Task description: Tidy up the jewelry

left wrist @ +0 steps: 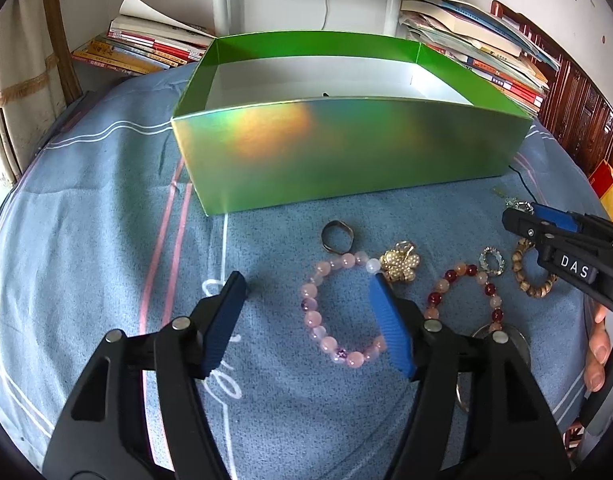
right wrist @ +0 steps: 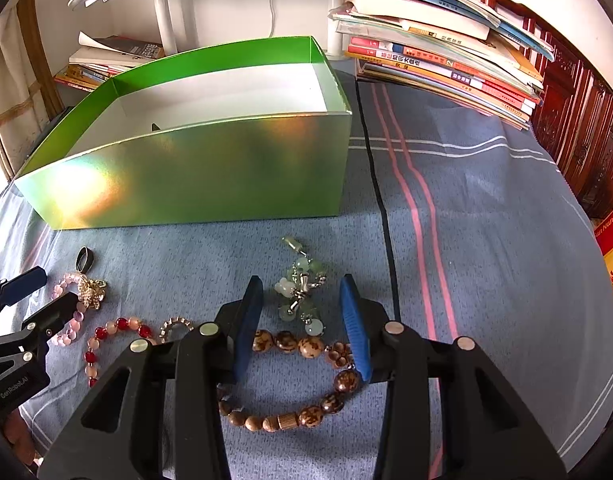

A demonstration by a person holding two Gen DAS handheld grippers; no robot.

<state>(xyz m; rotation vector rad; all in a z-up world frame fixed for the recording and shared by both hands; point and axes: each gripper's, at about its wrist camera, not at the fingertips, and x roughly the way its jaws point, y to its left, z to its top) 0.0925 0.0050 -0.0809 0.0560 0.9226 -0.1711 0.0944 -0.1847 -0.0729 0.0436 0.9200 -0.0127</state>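
Right now both grippers, L (left wrist: 304, 300) & R (right wrist: 302, 312), gape wide w/ bracelets beneath; green box (left wrist: 346, 152) behind, books (right wrist: 446, 60) beyond.

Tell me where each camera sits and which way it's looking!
Left wrist: rides the left gripper, facing the green box over the pink bracelet; its own blue fingers show, plus the right gripper.
Right wrist: rides the right gripper, above the wooden bracelet and jade charm; its fingers show, left gripper at the edge.
Both share the box and red-bead bracelet.
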